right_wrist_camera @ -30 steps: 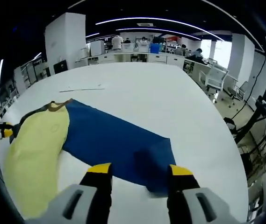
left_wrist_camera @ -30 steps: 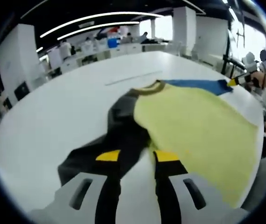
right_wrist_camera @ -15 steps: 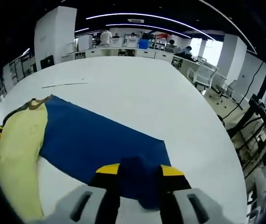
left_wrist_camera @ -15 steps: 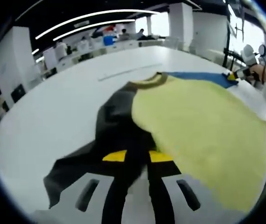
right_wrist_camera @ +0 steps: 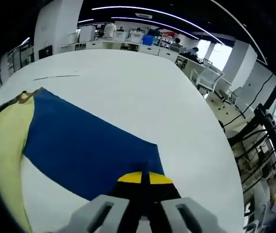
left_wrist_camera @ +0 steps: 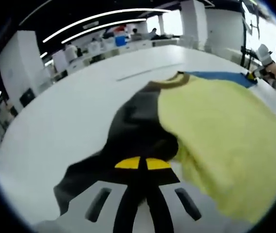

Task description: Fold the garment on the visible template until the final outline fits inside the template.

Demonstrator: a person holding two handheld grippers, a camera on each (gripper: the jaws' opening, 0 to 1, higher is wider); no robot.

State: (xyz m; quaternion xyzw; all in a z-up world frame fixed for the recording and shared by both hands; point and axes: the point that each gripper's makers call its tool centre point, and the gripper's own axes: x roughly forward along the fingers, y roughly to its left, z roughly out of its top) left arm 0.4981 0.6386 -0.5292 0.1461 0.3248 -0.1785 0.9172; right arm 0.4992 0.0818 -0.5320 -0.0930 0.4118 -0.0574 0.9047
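A garment lies spread on a white table: a yellow body (left_wrist_camera: 225,126), a dark grey sleeve (left_wrist_camera: 133,131) with an olive collar (left_wrist_camera: 174,81), and a blue sleeve (right_wrist_camera: 79,141). My left gripper (left_wrist_camera: 142,163) is shut on the dark grey sleeve near its end. My right gripper (right_wrist_camera: 144,178) is shut on the end of the blue sleeve. In the left gripper view the right gripper (left_wrist_camera: 261,68) shows small at the far right, at the blue sleeve's tip (left_wrist_camera: 220,77). The yellow body (right_wrist_camera: 4,141) reaches the left edge of the right gripper view.
The white table (right_wrist_camera: 128,82) is broad, with a thin line marked on it (right_wrist_camera: 55,76) beyond the collar. Desks, chairs and people stand in the far background (right_wrist_camera: 142,41). Chairs and cables sit past the table's right edge (right_wrist_camera: 244,126).
Both grippers went from open to shut: the left closed on the dark grey sleeve, the right on the blue sleeve's end. Both cameras moved closer to the cloth.
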